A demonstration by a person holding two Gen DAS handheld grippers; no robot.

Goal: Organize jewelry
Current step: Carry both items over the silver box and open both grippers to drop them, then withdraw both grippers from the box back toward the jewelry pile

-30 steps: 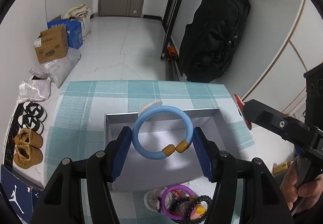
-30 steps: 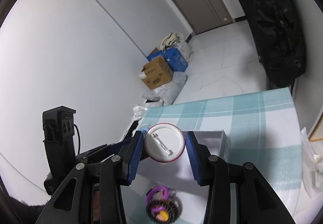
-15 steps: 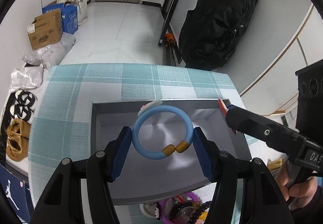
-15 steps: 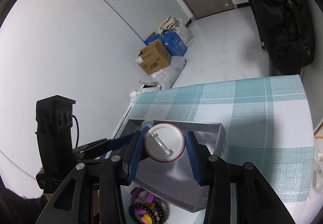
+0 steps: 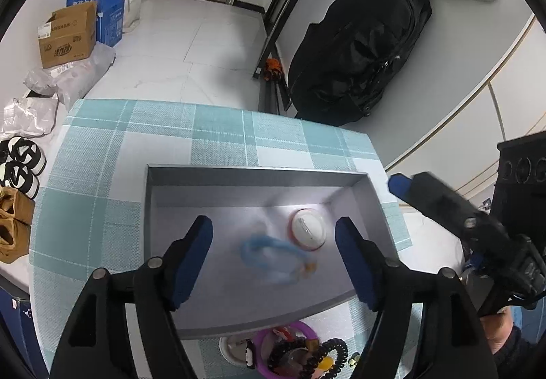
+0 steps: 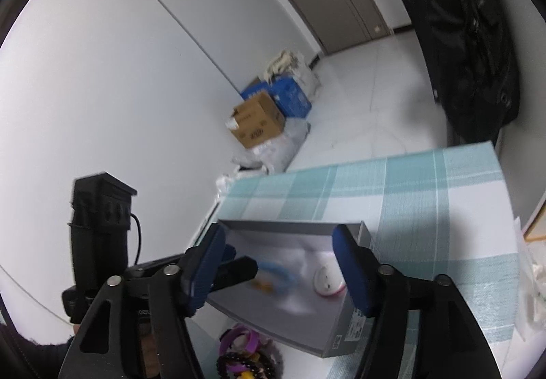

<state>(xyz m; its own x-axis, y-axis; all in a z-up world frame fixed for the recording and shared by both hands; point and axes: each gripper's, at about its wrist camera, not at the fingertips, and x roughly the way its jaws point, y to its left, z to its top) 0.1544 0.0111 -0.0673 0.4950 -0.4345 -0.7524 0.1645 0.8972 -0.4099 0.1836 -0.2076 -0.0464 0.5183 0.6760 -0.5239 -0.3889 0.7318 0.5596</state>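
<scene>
our left gripper (image 5: 273,256) has just been opening and now stands spread over the grey box (image 5: 211,172), nothing between its pads. the blue bracelet (image 5: 273,251), blurred, is in the box just beside the round white pin badge (image 5: 307,232). our right gripper (image 6: 276,268) has just been opening too, spread and empty. more bracelets (image 5: 297,355) sit in a dish by the box.

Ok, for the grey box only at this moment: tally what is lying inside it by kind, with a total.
Inside the grey box:
Blue bangle, blurred: 1
Round white pin badge with a red rim: 1
Total: 2
The pile of beads and a purple band lies outside the box, on the cloth, so it is not counted.
</scene>
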